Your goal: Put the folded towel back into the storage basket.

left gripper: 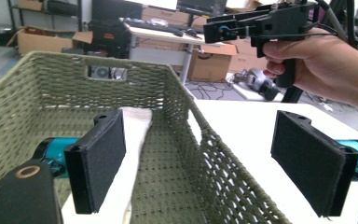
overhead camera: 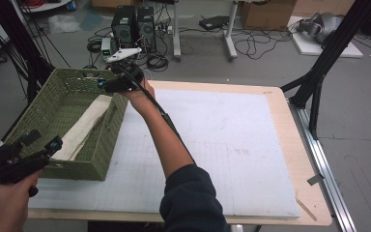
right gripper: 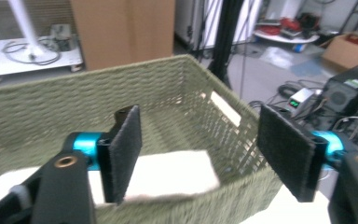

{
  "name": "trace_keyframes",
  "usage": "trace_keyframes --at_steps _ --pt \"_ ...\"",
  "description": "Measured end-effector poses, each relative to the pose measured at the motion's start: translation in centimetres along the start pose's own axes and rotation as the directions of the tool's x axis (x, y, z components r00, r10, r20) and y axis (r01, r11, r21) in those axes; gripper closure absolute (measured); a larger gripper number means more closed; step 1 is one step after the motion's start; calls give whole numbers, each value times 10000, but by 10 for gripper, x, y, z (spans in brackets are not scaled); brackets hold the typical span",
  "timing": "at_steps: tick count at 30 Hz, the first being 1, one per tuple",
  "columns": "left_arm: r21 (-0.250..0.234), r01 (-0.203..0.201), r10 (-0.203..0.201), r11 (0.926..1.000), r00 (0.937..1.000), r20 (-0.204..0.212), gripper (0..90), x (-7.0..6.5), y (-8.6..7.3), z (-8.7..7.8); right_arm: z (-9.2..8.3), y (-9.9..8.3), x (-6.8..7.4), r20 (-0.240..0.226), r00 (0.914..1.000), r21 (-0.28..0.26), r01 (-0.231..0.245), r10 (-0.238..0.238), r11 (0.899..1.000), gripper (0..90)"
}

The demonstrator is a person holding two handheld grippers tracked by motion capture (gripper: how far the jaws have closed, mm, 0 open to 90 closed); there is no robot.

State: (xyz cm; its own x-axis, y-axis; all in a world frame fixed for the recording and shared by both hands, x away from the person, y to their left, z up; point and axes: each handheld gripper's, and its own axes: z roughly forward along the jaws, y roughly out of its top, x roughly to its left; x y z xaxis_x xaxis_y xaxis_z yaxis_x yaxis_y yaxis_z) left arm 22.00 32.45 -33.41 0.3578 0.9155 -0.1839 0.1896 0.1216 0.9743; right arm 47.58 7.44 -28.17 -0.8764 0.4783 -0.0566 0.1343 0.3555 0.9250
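Folded cloth (overhead camera: 84, 126) already lying inside green basket (overhead camera: 38, 104). Both jaws apart, clamped on nothing. Probably only withdrawing left gripper (overhead camera: 38, 145) and right gripper (overhead camera: 107, 83) remaining.

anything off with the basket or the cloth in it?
Nothing damaged or spilled. The green woven basket sits at an angle to the table's edge, hanging past the white mat at the left. The folded cream cloth lies inside along the right wall, not centred. Both the left gripper and the right gripper are open and empty.
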Motion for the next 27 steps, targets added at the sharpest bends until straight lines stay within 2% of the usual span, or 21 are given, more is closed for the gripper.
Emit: trace_keyframes --at_steps 4,6,8,13,22,27 --pt "49 -96 94 9999 9985 535 182 -6 -1 5 -17 -8 -3 -170 9997 -45 -158 157 9999 223" --pt "64 -149 144 9999 9971 742 183 -8 -1 7 -24 -10 -5 -234 9995 100 -220 222 9997 183" --pt "167 -320 303 9993 9951 940 183 -12 -1 10 -31 -11 -7 -321 9992 114 -246 250 9996 178" --pt "241 -344 306 9991 9896 1408 183 -17 -2 16 -51 -15 -8 -352 9992 -112 -193 189 9998 177" --pt "358 -538 457 9979 9789 1993 184 -29 -2 26 -90 -31 -12 -59 9997 -228 -232 231 9995 175" --pt "215 -841 764 9962 9673 2418 191 -36 -4 32 -117 -42 -15 245 9993 -347 -261 269 9991 170"
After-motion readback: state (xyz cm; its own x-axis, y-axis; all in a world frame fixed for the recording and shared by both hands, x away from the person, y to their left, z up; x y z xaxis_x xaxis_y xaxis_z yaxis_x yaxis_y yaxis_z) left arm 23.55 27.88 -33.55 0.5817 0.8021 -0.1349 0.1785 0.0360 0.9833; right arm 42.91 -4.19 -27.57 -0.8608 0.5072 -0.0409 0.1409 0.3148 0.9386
